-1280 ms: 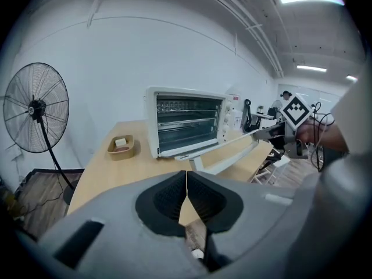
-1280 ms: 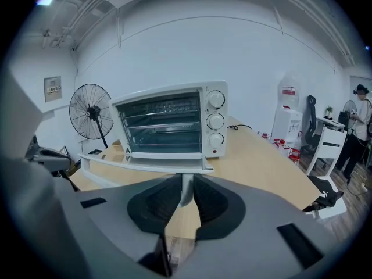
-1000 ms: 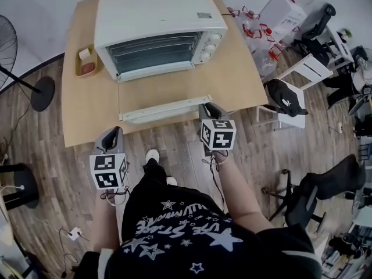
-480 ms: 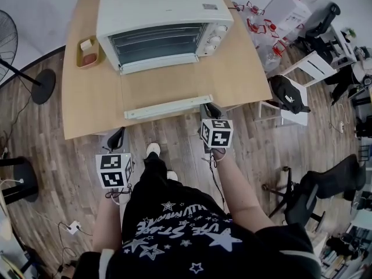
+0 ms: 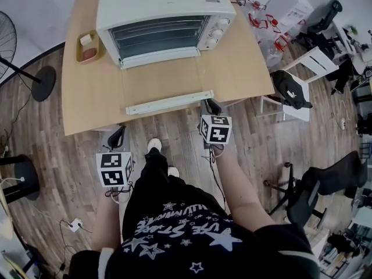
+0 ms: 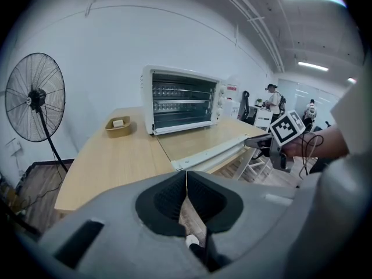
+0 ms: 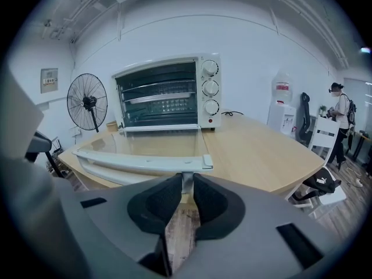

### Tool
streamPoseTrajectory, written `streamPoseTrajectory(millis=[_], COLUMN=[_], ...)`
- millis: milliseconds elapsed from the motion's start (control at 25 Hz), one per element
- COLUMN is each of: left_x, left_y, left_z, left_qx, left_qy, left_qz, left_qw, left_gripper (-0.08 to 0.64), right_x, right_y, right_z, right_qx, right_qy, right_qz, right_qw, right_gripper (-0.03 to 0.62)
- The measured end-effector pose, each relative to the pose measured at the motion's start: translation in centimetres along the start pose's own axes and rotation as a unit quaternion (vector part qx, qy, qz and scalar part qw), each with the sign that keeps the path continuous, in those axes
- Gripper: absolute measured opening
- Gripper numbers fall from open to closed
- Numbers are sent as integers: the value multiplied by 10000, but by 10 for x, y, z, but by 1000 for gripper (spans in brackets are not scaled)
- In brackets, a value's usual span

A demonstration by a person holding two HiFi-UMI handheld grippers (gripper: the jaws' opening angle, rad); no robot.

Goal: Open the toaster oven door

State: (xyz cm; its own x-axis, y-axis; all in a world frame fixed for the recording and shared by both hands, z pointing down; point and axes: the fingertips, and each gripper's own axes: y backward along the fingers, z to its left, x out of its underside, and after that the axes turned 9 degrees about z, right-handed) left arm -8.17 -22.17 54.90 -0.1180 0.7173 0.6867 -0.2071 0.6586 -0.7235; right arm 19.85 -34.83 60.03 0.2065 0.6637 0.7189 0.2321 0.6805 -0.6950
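Note:
The white toaster oven stands at the back of the wooden table. Its glass door hangs down, nearly flat above the tabletop, and its white handle bar runs along the table's front edge. My right gripper is shut on the handle's right-end post, with a pad on either side of it. In the right gripper view the open oven shows its racks. My left gripper hangs below the table's front left edge, shut, with nothing between its pads.
A small wooden tray sits left of the oven. A standing fan is on the floor at the left. A white chair with a black bag and office chairs stand at the right. My legs are close to the table's front.
The door has swung lower toward flat with my right gripper still on its handle. My left gripper has sunk a little below the table edge.

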Motion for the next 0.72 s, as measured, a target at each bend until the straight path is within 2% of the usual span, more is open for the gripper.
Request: streamPoseTrajectory(millis=[160, 360, 720], left_x=[-5, -11, 26], left_y=[8, 32, 88], left_z=[-12, -33, -56], left_qx=[25, -36, -232], left_qy=[-139, -245, -232], left_qz=[-105, -377, -428], left_qw=[9998, 9990, 9985], left_gripper=[21, 21, 21], right_x=[4, -1, 6], right_y=[13, 52, 117], right_z=[0, -2, 8], right_qx=[-34, -182, -597], right_qy=[-25, -19, -210], right_qz=[39, -309, -686], right_qw=[10000, 9994, 9956], right_gripper=[64, 63, 5])
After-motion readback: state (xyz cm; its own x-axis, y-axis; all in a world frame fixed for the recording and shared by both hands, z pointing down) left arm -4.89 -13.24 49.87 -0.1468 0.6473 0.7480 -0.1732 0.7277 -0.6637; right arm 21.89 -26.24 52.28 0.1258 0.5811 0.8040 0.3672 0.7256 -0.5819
